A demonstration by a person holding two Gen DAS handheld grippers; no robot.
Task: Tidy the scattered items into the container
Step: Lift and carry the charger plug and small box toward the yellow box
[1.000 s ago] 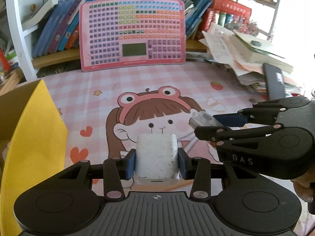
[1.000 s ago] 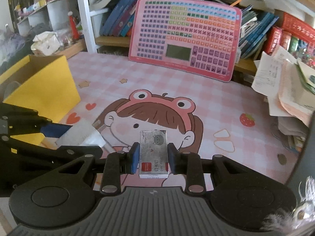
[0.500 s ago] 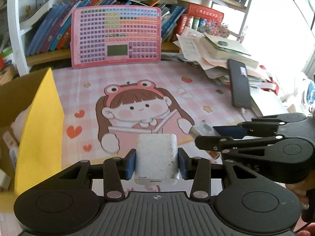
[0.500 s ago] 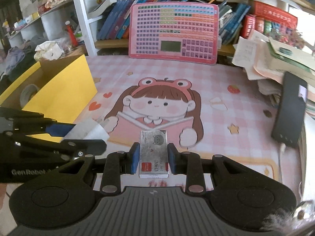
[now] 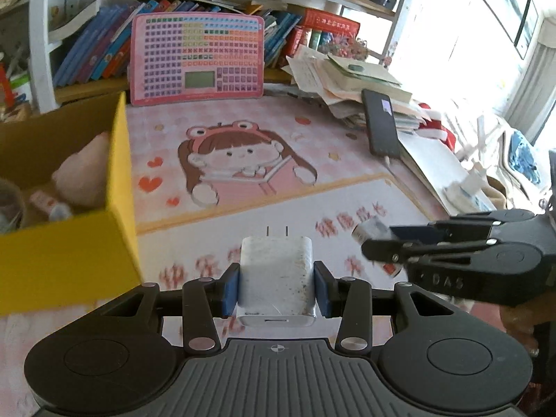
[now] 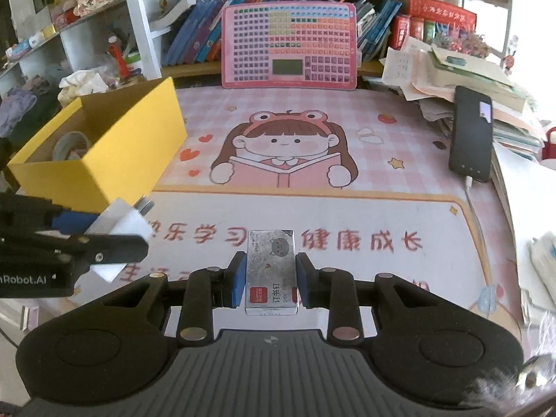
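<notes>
My left gripper (image 5: 276, 288) is shut on a white plug charger (image 5: 276, 274), its two prongs pointing forward over the pink desk mat (image 5: 312, 187). My right gripper (image 6: 271, 279) is shut on a small silver box of staples (image 6: 271, 267). The yellow cardboard box (image 5: 118, 191) stands to the left, close beside the left gripper, and holds a pink soft toy (image 5: 83, 173) and other small things. In the right wrist view the yellow box (image 6: 114, 149) is at the left with a roll of tape (image 6: 69, 146) inside, and the left gripper with the charger (image 6: 121, 229) sits just before it.
A pink key chart board (image 6: 290, 45) leans against bookshelves at the back. A stack of papers and books (image 6: 462, 80) with a black phone (image 6: 471, 132) on a cable lies at the right. The right gripper (image 5: 451, 246) shows at the right of the left wrist view.
Both grippers have pulled back toward the near edge and risen a little, keeping their loads. The mat's lower text band and the yellow box's inside have come into view.
</notes>
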